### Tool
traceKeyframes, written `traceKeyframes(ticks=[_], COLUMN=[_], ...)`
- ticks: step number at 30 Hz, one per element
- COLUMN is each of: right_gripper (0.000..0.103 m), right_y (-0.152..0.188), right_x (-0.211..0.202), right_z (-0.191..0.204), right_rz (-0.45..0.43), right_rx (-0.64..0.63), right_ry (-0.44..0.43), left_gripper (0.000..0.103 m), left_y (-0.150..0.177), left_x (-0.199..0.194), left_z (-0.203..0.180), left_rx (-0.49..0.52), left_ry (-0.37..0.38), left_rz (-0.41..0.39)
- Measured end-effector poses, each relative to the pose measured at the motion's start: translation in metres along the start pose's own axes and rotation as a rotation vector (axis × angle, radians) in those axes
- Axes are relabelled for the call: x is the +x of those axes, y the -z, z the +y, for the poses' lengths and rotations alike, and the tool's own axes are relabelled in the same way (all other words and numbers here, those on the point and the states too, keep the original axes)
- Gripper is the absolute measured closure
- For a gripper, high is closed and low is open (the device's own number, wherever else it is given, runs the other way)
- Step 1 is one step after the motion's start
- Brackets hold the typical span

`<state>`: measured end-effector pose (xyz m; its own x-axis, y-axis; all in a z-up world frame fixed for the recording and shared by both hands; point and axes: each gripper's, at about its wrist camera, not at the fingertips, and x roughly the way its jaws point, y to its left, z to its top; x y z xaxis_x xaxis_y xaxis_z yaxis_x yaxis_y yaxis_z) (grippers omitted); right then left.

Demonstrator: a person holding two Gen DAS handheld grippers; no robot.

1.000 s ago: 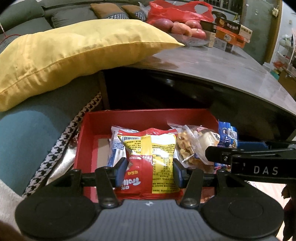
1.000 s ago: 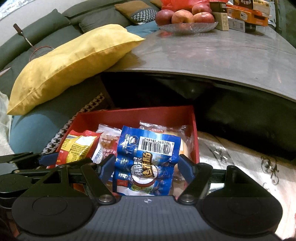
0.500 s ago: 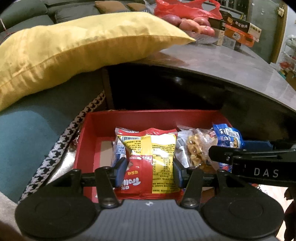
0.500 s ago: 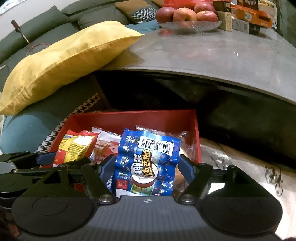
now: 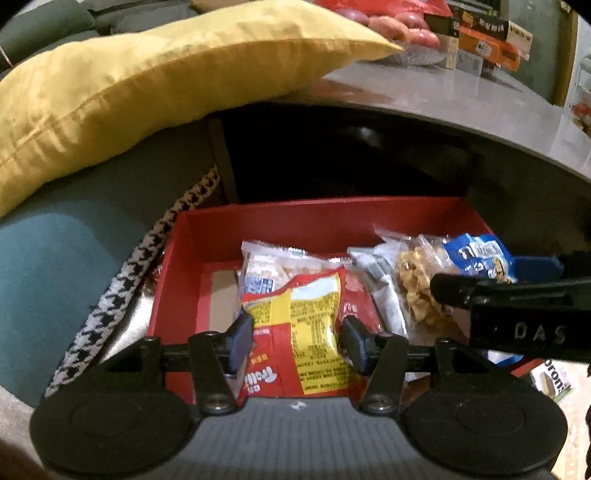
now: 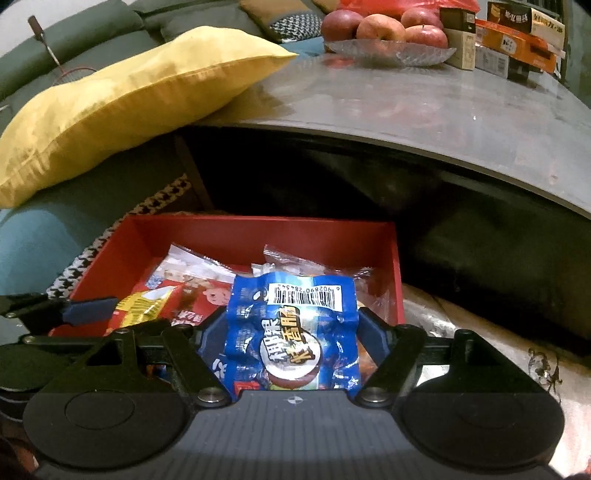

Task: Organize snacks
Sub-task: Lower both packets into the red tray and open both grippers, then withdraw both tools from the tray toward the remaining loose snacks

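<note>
An open red box (image 5: 295,218) sits on the floor below the table edge, with several snack packets in it. My left gripper (image 5: 297,341) hangs over its left half; its jaws are opening around a red and yellow snack bag (image 5: 306,332), which tilts and sags between the pads, and a thin gap shows by the right pad. My right gripper (image 6: 291,332) is shut on a blue sausage packet (image 6: 295,332), held over the right half of the red box (image 6: 258,229). A clear bag of nuts (image 5: 417,280) lies in the box.
A yellow pillow (image 6: 129,103) rests against the grey table (image 6: 424,110). The table bears a glass dish of apples (image 6: 388,33) and cartons (image 6: 517,37). A teal cushion (image 5: 55,266) and a houndstooth strap (image 5: 140,273) lie left of the box.
The left pads have eased apart and the red and yellow bag has slipped lower and tilted. Both grippers have sunk a little toward the box. The right grip is unchanged.
</note>
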<state>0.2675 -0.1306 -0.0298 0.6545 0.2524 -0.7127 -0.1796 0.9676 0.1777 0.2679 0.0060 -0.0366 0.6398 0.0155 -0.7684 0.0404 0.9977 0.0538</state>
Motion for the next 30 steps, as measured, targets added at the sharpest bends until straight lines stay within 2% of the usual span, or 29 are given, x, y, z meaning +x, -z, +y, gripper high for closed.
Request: traceKeyframes(ticks=[3, 5, 18, 21, 24, 30], right_gripper=[0.022, 0.015, 0.015, 0.015, 0.015, 0.014], right_y=[-0.001, -0.002, 0.0, 0.006, 0.019, 0.06], right_x=[-0.005, -0.009, -0.054, -0.065, -0.077, -0.088], right_z=[-0.002, -0.004, -0.037, -0.045, -0.055, -0.082], right_rz=[-0.011, -0.021, -0.08, -0.081, -0.07, 0.024], right_rx=[0.012, 0.014, 0.077, 0.081, 0.073, 0.062], right_ry=[0.0, 0.005, 0.04, 0.056, 0.081, 0.14], left_gripper=[0.049, 0.043, 0.041, 0.041, 0.041, 0.041], left_y=[0.001, 0.001, 0.006, 0.01, 0.02, 0.038], left_x=[0.0, -0.003, -0.031, -0.041, -0.051, -0.061], left_z=[0.001, 0.003, 0.002, -0.002, -0.008, -0.031], left_rx=[-0.008, -0.019, -0.033, -0.034, -0.045, -0.023], left_ry=[-0.002, 0.002, 0.102, 0.155, 0.239, 0.348], left_rz=[0.004, 0.005, -0.003, 0.0, 0.027, 0.08])
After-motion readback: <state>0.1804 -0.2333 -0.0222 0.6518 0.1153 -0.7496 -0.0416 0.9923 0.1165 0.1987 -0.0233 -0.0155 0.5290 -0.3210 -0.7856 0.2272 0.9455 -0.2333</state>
